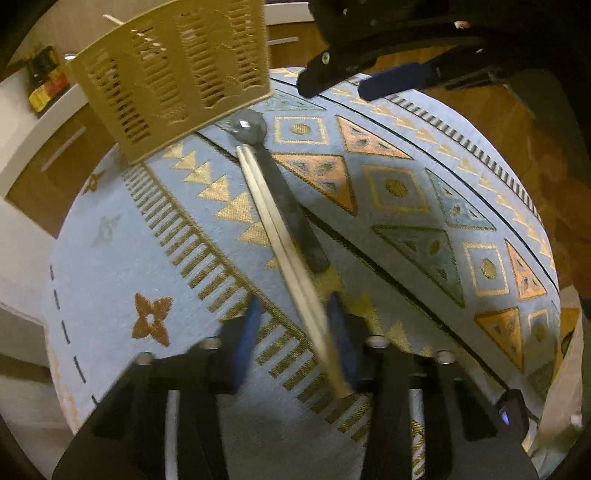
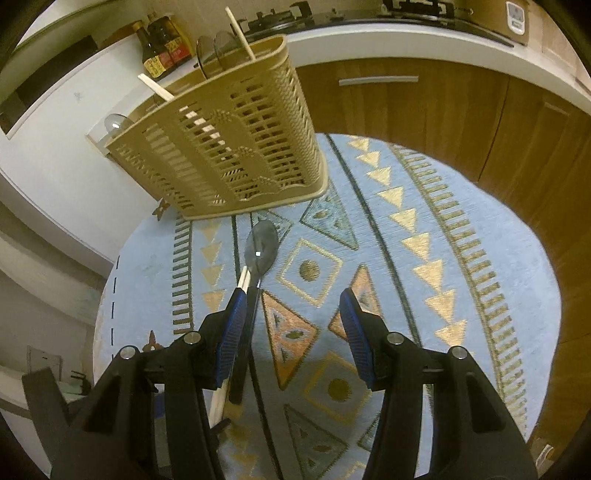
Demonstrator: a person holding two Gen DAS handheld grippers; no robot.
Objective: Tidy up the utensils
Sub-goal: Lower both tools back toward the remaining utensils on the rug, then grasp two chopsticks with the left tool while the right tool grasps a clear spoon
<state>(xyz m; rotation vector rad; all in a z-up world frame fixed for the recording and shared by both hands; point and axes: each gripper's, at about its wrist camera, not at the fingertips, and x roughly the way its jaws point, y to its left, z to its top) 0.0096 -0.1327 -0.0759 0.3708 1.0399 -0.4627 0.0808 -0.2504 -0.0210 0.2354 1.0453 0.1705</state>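
Observation:
A pair of pale chopsticks (image 1: pixel 280 236) lies on the blue patterned cloth (image 1: pixel 110 258) beside a dark spoon (image 1: pixel 284 192). Both point at the tan slotted utensil holder (image 1: pixel 173 74). My left gripper (image 1: pixel 295 325) is low over the cloth and open. The chopsticks run between its fingers, close against the right pad (image 1: pixel 343 332). My right gripper (image 2: pixel 291 317) is open and holds nothing; it also shows at the top of the left wrist view (image 1: pixel 338 88). The spoon (image 2: pixel 260 243) and chopsticks (image 2: pixel 243 280) pass under its left finger (image 2: pixel 232 325). The holder (image 2: pixel 229 147) has chopsticks and spoons in it.
Sauce bottles (image 2: pixel 159 48) stand on the white counter (image 2: pixel 55 158) behind the holder. Wooden cabinet doors (image 2: pixel 406 110) and a stove top (image 2: pixel 369 14) lie beyond the round cloth (image 2: pixel 461 221). The cloth's edge drops off to the wooden floor (image 1: pixel 517 129) on the right.

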